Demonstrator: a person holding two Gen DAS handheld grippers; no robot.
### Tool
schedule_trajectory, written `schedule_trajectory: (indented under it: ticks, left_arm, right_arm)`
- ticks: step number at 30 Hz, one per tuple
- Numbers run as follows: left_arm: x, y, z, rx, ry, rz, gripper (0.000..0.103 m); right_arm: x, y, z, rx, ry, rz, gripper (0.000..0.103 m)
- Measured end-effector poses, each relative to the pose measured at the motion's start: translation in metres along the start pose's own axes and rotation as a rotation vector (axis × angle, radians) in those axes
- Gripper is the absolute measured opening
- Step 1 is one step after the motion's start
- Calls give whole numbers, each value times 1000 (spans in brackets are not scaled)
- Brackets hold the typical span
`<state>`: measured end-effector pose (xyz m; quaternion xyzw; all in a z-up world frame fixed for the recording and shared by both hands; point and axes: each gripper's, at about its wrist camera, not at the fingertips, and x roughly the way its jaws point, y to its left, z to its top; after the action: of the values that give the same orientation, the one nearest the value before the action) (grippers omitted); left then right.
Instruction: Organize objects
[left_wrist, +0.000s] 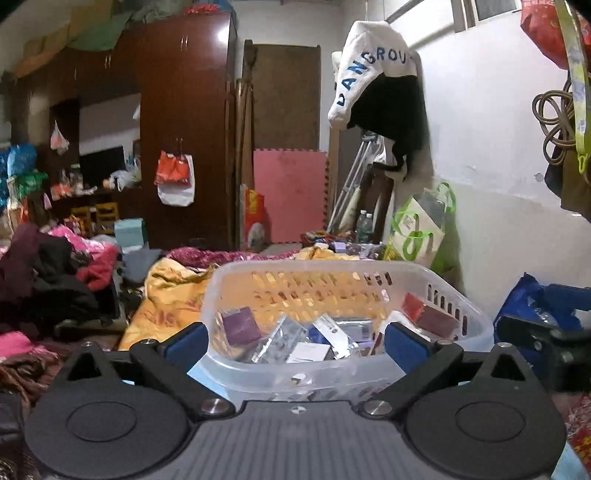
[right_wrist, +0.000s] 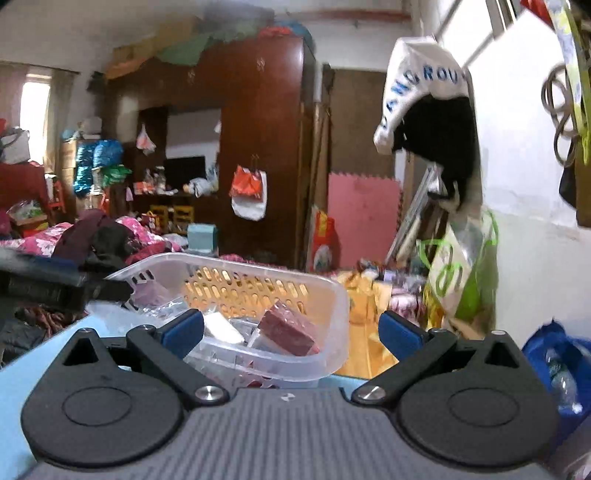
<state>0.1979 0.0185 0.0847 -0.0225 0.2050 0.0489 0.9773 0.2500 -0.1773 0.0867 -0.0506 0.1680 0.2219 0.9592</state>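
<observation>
Brown wardrobe, pink foam mat, possibly crutches.

Blue capital letters run along the white garment hanging on the wall: in the left wrist view they read "DANGROU", curving down the sleeve and across the top, with the end of the word lost in a fold. In the right wrist view the same white garment shows "ROU" clearly and blurred letters before it. The packets in the clear basket, the red bag by the wardrobe and the green-handled bag carry print too small or blurred to read.
</observation>
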Motion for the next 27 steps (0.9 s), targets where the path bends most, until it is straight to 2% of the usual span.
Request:
schedule_trajectory:
  ticks: [1, 4, 12, 27]
  left_arm:
    - [0, 0, 1, -1, 7, 2, 102]
    - [1, 3, 1, -5, 21, -7, 102]
    - [4, 5, -2, -3, 41, 16, 102]
    - [1, -16, -9, 62, 20, 39, 102]
  right_arm:
    - [6, -3, 4, 22, 29, 24, 103]
    - [11, -7, 0, 61, 27, 63, 103]
    - [9, -3, -5, 22, 40, 40, 103]
    - [6, 1, -7, -48, 30, 30, 103]
